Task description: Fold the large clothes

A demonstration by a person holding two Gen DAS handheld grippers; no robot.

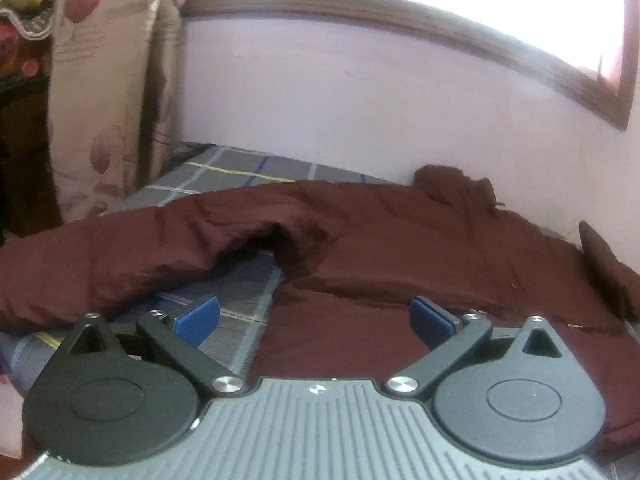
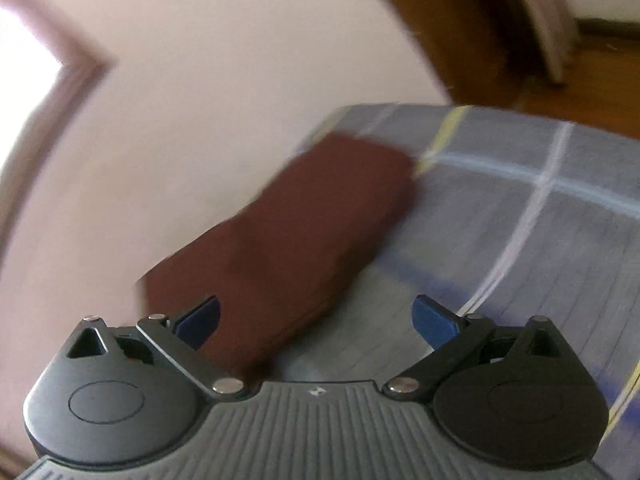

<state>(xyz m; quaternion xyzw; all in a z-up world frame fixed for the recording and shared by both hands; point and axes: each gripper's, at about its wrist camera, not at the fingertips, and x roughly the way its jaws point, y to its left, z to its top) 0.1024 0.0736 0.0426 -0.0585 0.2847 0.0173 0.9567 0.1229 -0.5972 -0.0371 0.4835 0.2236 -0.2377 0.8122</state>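
Note:
A dark maroon jacket lies spread on a bed with a grey plaid sheet. Its left sleeve stretches out to the left, its collar lies near the wall. My left gripper is open and empty, low over the jacket's hem edge. In the right wrist view a maroon sleeve lies straight along the wall side of the plaid sheet. My right gripper is open and empty, just above the near end of that sleeve. This view is motion-blurred.
A pale pink wall with a brown-framed window runs along the bed's far side. A floral curtain hangs at the left. A wooden floor shows beyond the bed's end.

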